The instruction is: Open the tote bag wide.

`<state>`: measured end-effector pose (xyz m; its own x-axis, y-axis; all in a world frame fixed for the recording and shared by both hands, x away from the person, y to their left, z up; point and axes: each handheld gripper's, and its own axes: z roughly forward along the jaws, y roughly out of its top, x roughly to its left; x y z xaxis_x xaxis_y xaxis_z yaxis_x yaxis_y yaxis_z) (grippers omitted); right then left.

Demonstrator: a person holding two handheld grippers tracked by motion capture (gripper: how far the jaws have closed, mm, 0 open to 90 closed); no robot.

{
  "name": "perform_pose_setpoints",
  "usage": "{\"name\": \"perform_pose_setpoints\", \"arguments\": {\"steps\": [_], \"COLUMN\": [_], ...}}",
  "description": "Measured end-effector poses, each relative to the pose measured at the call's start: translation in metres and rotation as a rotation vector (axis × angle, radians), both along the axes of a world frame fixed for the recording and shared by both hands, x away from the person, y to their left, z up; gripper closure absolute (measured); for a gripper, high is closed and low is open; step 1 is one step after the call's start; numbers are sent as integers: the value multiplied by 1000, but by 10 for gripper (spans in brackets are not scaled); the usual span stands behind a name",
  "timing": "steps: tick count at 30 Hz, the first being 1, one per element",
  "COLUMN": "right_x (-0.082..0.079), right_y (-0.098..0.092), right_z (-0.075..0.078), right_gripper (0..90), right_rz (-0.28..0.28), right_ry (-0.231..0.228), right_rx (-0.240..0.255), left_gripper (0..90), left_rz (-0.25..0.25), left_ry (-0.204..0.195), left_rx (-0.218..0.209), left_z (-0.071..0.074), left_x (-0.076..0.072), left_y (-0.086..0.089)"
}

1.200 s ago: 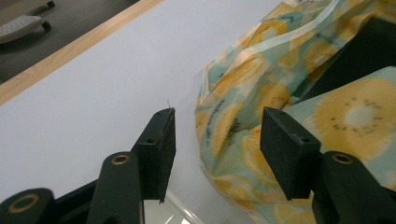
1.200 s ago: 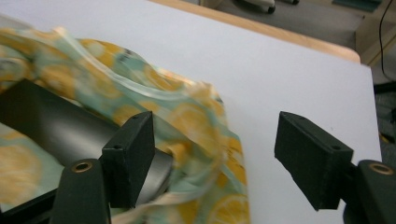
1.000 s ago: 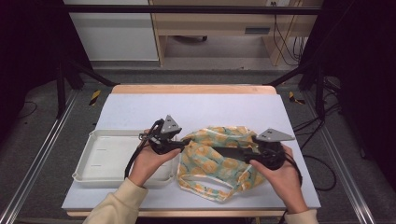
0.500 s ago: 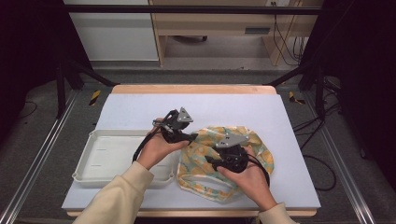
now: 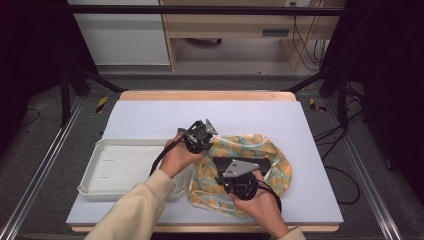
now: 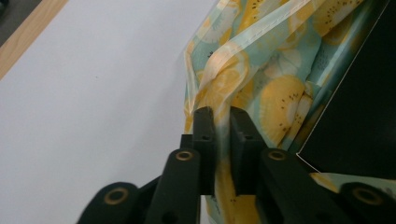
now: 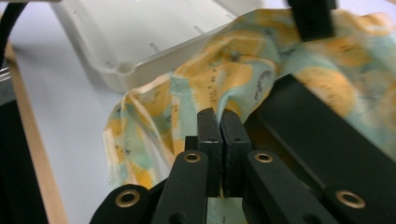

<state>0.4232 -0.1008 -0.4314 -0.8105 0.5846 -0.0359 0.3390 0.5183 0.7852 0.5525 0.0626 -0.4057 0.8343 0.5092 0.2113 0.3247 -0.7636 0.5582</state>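
A cloth bag [image 5: 274,150] printed with yellow citrus slices on pale green lies crumpled on the white table [image 5: 150,120]. A flat black item [image 5: 250,163] sits in its mouth. My left gripper [image 5: 210,145] is at the bag's upper left rim; its jaws have just been closing and now pinch a fold of the cloth [image 6: 223,100]. My right gripper [image 5: 225,176] is at the bag's near side, pointing toward the tray. Its jaws have just been closing too and are shut on the cloth's edge [image 7: 219,79], beside the black item [image 7: 317,135].
A shallow white plastic tray [image 5: 125,167] stands empty left of the bag, its corner touching the cloth [image 7: 154,32]. The table has a wooden rim [image 5: 200,95]. Cables trail from both grippers. Dark frame rails run along both sides.
The right hand has moved left from the bag's right edge to its near left part. The left hand has shifted right onto the bag's rim. Both pairs of jaws have closed on cloth.
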Motion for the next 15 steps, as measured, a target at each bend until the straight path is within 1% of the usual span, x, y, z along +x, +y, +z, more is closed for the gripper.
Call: {"name": "perform_pose_setpoints", "arguments": {"steps": [2, 6, 8, 9, 12, 15], "right_x": [-2, -5, -7, -7, -7, -5], "right_y": [2, 6, 10, 11, 12, 12], "right_z": [-3, -11, -17, -18, -22, -25], "right_gripper": [899, 900, 900, 900, 900, 900], "right_rz": [21, 56, 77, 83, 90, 85], "right_ry": [5, 26, 38, 41, 54, 72], "right_rx": [-12, -19, -41, -42, -50, -35], "left_gripper": [881, 897, 899, 900, 900, 900], "left_rz": [3, 20, 25, 26, 35, 39], "left_ry": [-12, -36, -43, -50, -59, -71], "left_rx": [23, 21, 17, 19, 15, 20], "left_z": [0, 6, 9, 10, 11, 9], "left_x": [2, 5, 6, 7, 8, 8], "left_y": [-2, -3, -3, -3, -4, -7]}}
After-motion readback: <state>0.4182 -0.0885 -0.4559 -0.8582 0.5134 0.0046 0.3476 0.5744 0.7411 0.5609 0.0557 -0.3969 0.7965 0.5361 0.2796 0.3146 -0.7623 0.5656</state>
